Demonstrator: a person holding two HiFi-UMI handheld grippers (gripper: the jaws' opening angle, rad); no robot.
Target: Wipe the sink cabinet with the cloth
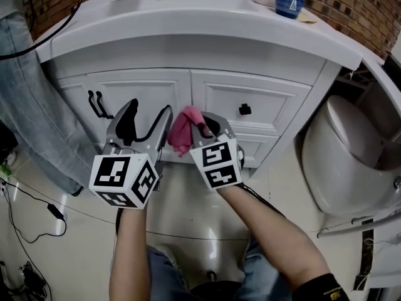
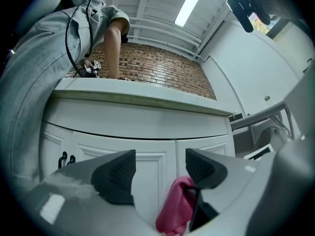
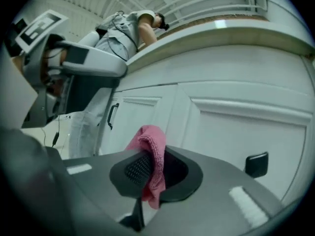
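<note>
As things stand: both claws hang low in front of the sink cabinet (image 1: pixel 250 96), side by side and very close together.
Right claw (image 3: pixel 155 168): jaws closed tight on the cloth (image 3: pixel 153 144), with a pink fold poking up above the tips and a tail hanging below.
Left claw (image 2: pixel 160 168): jaws wide apart, nothing between them, only the white door panel beyond.
Cloth position: just beside the left claw's right-hand finger, in front of the seam between door and drawer. Whether it touches the white front, I can't tell.
Cabinet front: white and panelled, with a pair of black handles (image 1: pixel 97 105) on the left door and a black knob (image 1: pixel 245 110) on the drawer at right.
Table: the white sink top (image 1: pixel 188 24) overhangs the cabinet, with a blue cup (image 1: pixel 290 0) towards its right end.
Surroundings: a toilet (image 1: pixel 348 155) off to the right, and a person in jeans (image 1: pixel 25 74) standing at the left edge.
</note>
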